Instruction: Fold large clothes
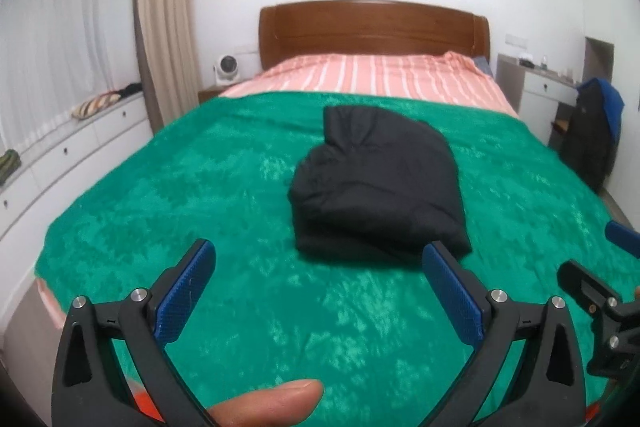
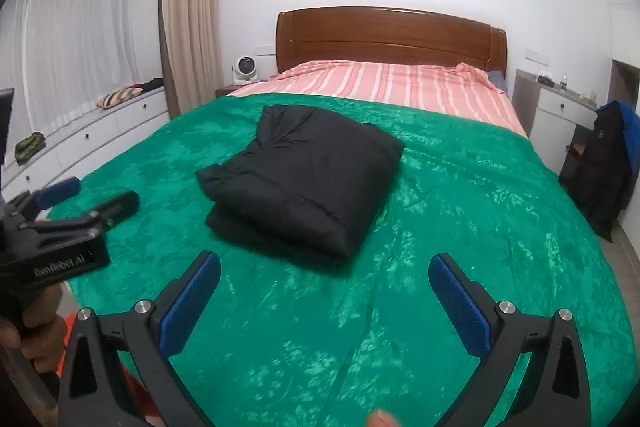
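A black padded garment (image 1: 376,183) lies folded into a thick bundle on the green blanket (image 1: 180,187) that covers the bed. It also shows in the right wrist view (image 2: 304,179). My left gripper (image 1: 320,263) is open and empty, held above the blanket just short of the bundle's near edge. My right gripper (image 2: 324,275) is open and empty, above the blanket (image 2: 480,227) near the bundle's front right corner. The left gripper shows at the left of the right wrist view (image 2: 92,195), the right gripper at the right edge of the left wrist view (image 1: 600,263).
A pink striped sheet (image 2: 392,83) and wooden headboard (image 2: 392,35) lie beyond the blanket. White drawers (image 2: 100,143) run along the left under the window. A dark jacket on a chair (image 2: 608,163) stands right of the bed, by a white desk (image 2: 560,107).
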